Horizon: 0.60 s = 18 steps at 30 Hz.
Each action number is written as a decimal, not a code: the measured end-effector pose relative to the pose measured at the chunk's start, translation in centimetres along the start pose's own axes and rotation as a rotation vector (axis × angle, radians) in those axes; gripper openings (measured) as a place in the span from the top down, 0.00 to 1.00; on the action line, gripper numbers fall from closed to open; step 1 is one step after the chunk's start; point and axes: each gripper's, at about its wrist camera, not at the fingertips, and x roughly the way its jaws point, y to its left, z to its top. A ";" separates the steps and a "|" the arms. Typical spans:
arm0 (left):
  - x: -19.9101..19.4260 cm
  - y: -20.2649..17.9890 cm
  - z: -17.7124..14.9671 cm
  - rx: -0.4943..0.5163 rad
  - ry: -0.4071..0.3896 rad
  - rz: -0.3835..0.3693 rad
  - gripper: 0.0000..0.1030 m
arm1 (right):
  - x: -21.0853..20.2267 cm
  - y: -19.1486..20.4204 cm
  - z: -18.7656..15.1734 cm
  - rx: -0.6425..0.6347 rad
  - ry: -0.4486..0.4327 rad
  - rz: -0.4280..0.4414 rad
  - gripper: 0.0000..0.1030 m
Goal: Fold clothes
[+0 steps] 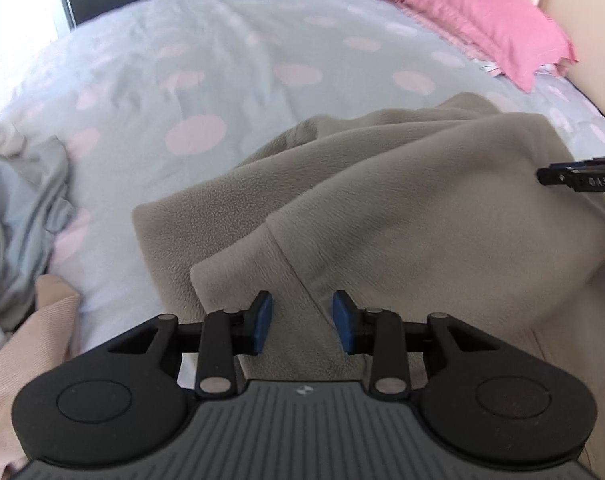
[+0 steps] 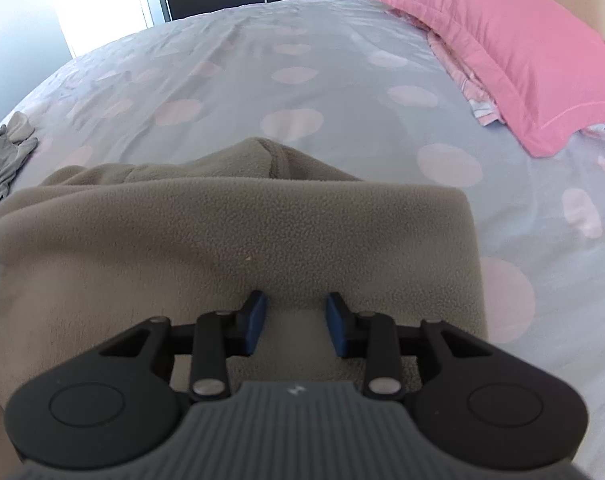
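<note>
Both jaws stand apart: the left hand-held gripper and right hand-held gripper hover over the beige fleece on the bed.

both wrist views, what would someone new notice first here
The taupe fleece garment fills the near foreground, partly folded on the pale grey bedsheet with pink dots. Both the left tool and the right tool hang open just above the fleece, gripping nothing. A bright pink pillow lies at the far right by the headboard, and crumpled grey clothes sit at the left edge.
</note>
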 end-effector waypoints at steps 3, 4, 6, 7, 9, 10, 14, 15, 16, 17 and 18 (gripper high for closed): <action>-2.8 -1.3 -1.0 0.031 0.006 -0.014 0.70 | -2.5 0.7 -0.9 -0.015 -0.005 -0.005 0.65; -3.6 -1.9 -1.3 0.042 0.018 -0.009 0.69 | -3.5 0.9 -1.3 -0.022 -0.003 -0.008 0.65; -5.4 -3.1 -1.9 0.054 0.026 0.006 0.70 | -5.5 1.4 -2.1 -0.032 0.005 0.001 0.65; -6.3 -3.6 -2.4 0.054 0.025 0.006 0.70 | -6.7 1.5 -2.7 -0.030 0.013 0.017 0.65; -8.1 -4.5 -3.6 0.047 0.021 -0.012 0.69 | -9.0 1.9 -4.0 -0.039 0.028 0.043 0.65; -8.9 -5.0 -4.3 0.049 0.027 -0.016 0.70 | -10.2 2.2 -4.8 -0.049 0.036 0.049 0.65; -11.9 -6.9 -7.3 0.065 0.046 -0.031 0.69 | -14.4 2.9 -8.0 -0.073 0.073 0.069 0.65; -12.6 -7.4 -8.1 0.071 0.048 -0.036 0.70 | -15.4 3.0 -8.8 -0.078 0.082 0.074 0.65; -13.2 -7.8 -9.0 0.071 0.052 -0.041 0.70 | -16.4 3.1 -9.7 -0.083 0.092 0.078 0.65; -13.7 -8.3 -9.9 0.071 0.056 -0.046 0.70 | -17.4 3.2 -10.5 -0.088 0.100 0.081 0.65; -14.2 -8.6 -10.8 0.068 0.060 -0.051 0.70 | -18.4 3.2 -11.5 -0.095 0.108 0.081 0.65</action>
